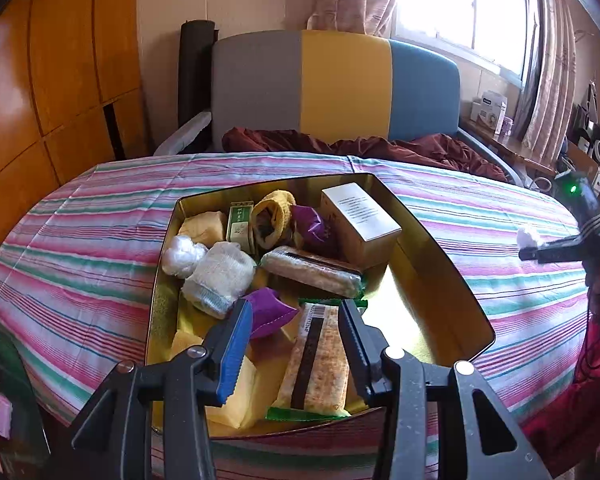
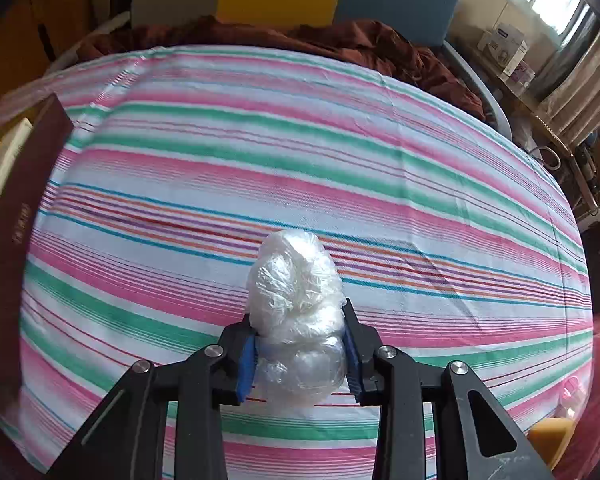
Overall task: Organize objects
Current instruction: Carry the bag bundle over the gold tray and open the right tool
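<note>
Gripping a crumpled ball of clear plastic wrap (image 2: 298,312) between blue-padded jaws, right gripper (image 2: 300,354) hovering above the striped bedsheet (image 2: 340,152), off to the right of the gold tin (image 1: 452,308). Showing too in the left wrist view, far right, as a dark tool with a green light and the white ball at its tip (image 1: 529,237).

Hanging over the near end of the open tin, left gripper (image 1: 290,344) with jaws parted and nothing between them. Lying below the gap, a long wrapped snack bar (image 1: 318,364) with green-edged ends. Sitting beside it, a purple pouch (image 1: 270,314) just at the left pad, and pale yellow blocks (image 1: 236,396) in the near corner.

Crowding the far half of the tin: a second snack bar (image 1: 312,274), a tan carton (image 1: 360,224), a yellow knitted roll (image 1: 274,216), a small green box (image 1: 240,226), a white mesh bundle (image 1: 220,276) and another plastic wrap ball (image 1: 182,258).

Rising beyond the sheet, a grey, yellow and blue headboard (image 1: 340,84) with a maroon blanket (image 1: 360,146) bunched at its foot.
</note>
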Demonstrator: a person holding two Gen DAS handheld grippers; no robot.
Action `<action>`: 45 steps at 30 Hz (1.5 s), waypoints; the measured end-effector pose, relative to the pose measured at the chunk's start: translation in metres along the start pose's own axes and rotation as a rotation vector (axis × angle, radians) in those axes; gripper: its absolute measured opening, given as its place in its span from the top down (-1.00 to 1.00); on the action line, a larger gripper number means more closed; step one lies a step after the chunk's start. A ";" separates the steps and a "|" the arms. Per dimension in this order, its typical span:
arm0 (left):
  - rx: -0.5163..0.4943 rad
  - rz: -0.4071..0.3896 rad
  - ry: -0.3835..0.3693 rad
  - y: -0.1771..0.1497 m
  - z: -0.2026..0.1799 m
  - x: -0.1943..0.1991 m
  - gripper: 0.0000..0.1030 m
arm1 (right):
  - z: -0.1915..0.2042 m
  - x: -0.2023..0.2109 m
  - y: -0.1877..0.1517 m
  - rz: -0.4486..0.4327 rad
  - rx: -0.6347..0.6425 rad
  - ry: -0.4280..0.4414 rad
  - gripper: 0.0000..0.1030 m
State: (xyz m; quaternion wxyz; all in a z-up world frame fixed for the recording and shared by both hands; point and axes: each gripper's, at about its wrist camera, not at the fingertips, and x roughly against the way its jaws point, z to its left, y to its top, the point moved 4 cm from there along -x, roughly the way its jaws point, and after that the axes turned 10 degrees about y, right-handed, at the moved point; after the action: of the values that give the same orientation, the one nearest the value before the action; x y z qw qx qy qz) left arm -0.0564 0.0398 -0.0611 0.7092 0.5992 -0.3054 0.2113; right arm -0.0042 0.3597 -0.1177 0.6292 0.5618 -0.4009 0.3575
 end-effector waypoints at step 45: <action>0.107 -0.009 0.137 -0.004 0.037 0.004 -0.18 | 0.262 0.026 -0.031 -0.179 0.224 0.390 -0.46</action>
State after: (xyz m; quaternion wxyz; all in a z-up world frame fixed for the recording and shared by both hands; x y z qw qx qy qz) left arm -0.0569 0.0024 -0.0577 0.6964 0.6217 -0.2421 0.2646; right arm 0.0077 0.0954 -0.0947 0.6578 0.5816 -0.1783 0.4442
